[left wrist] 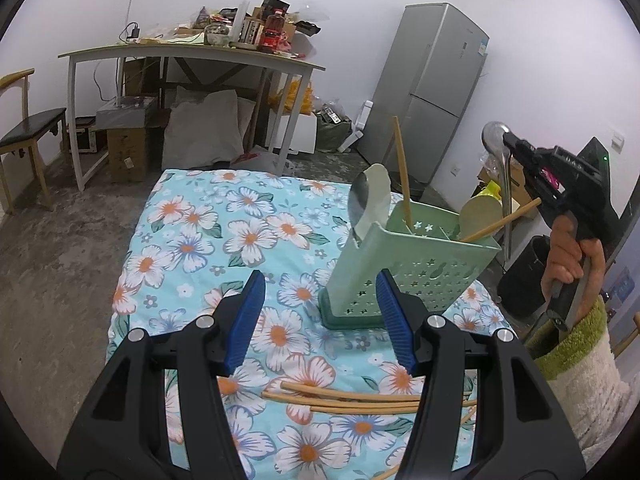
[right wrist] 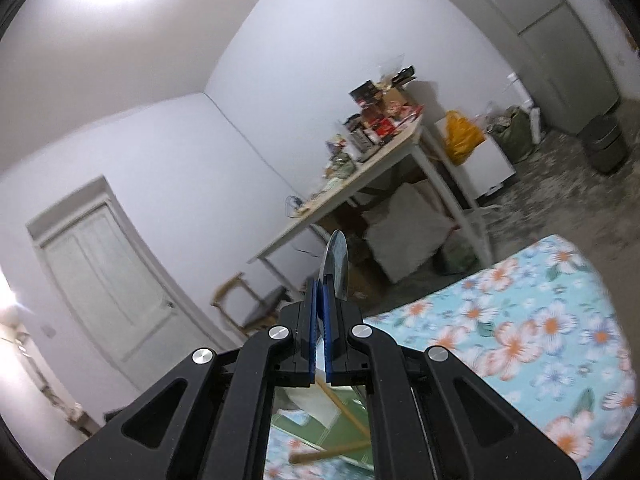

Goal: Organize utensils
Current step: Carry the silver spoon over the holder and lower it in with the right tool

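Utensils are partly sorted. The green holder (left wrist: 404, 264) stands near the right edge of the flowered cloth (left wrist: 192, 240), toward its far end, and already carries a big spoon (left wrist: 366, 200), chopsticks (left wrist: 402, 172) and a wooden spoon (left wrist: 480, 212). My right gripper (right wrist: 320, 304) is clamped tight on a metal spoon (left wrist: 502, 168), its handle hanging down beside the holder's right rim, so I judge that one is about to go in. My left gripper (left wrist: 320, 316) stands half open with nothing between its pads, near the holder's base. Several chopsticks (left wrist: 360, 400) lie loose near the cloth's near edge; those are left.
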`<state>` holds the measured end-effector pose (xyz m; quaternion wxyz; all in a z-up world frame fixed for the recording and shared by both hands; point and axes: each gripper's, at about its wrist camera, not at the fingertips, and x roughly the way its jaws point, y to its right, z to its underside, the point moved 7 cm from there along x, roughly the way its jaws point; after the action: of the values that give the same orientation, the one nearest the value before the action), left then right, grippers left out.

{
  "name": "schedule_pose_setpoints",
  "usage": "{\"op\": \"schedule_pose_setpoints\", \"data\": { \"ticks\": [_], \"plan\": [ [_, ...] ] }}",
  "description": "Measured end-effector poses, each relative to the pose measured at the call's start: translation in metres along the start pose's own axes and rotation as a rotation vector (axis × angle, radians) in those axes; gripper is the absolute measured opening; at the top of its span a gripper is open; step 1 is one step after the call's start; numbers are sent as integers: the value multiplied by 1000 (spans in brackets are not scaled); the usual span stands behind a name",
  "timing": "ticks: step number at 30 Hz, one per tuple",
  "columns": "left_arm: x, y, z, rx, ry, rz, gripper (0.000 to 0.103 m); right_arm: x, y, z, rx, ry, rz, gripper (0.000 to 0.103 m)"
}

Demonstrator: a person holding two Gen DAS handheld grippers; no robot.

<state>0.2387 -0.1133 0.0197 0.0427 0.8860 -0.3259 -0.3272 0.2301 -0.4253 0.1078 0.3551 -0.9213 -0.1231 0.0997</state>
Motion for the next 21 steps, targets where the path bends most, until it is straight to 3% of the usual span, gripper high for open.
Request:
{"op": "schedule_pose_setpoints", "data": {
  "ticks": [11, 21],
  "plan": [
    [2, -6, 1, -8, -8, -17, 55, 32, 9, -5, 103, 3, -186, 3],
    [-1, -8, 1, -1, -9, -34, 55, 49, 26, 9, 37, -7, -174, 3]
  ]
}}
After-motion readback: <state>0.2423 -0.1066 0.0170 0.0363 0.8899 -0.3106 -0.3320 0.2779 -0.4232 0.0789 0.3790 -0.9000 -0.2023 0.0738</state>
